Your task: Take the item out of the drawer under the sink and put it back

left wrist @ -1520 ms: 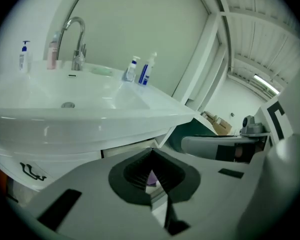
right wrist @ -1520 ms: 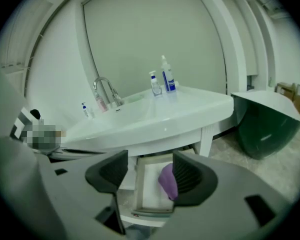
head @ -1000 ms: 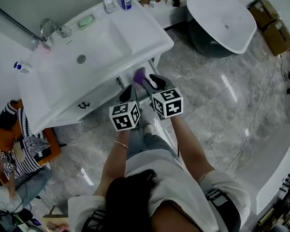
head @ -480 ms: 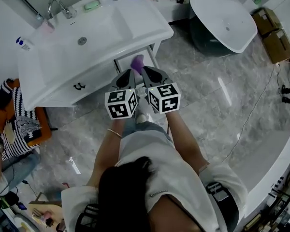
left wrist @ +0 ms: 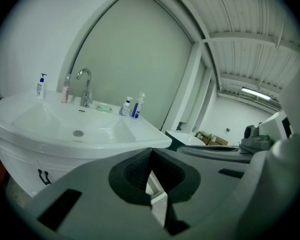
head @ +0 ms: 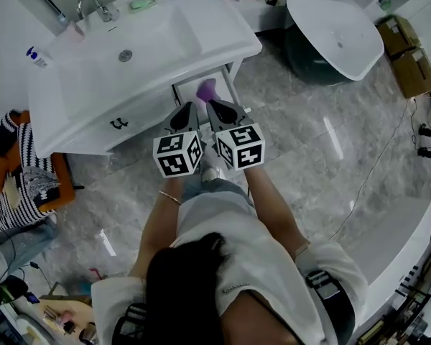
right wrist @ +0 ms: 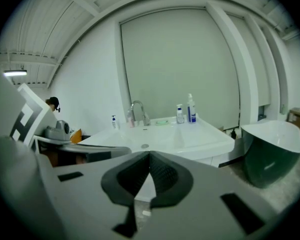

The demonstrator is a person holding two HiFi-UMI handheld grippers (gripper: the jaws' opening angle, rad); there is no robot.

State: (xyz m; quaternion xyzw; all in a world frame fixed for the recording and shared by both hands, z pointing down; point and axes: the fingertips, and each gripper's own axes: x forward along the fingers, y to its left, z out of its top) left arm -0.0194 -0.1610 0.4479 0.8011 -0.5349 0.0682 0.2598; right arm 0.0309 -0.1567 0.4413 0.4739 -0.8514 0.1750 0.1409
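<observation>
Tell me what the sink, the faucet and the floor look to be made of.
Sink: probably glazed ceramic or a similar cast material. It is smooth and glossy white, with basin and counter in one piece.
Faucet: metal, likely chrome-plated, with a bright silvery curved spout.
Floor: polished marble or marble-look tile, hard to tell which. It is grey with pale veins and mirror-like light reflections.

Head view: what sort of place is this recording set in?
A bathroom, possibly a showroom mock-up: a white ceramic washbasin with a chrome tap, a freestanding white oval bathtub, and a grey marble-look tiled floor.
</observation>
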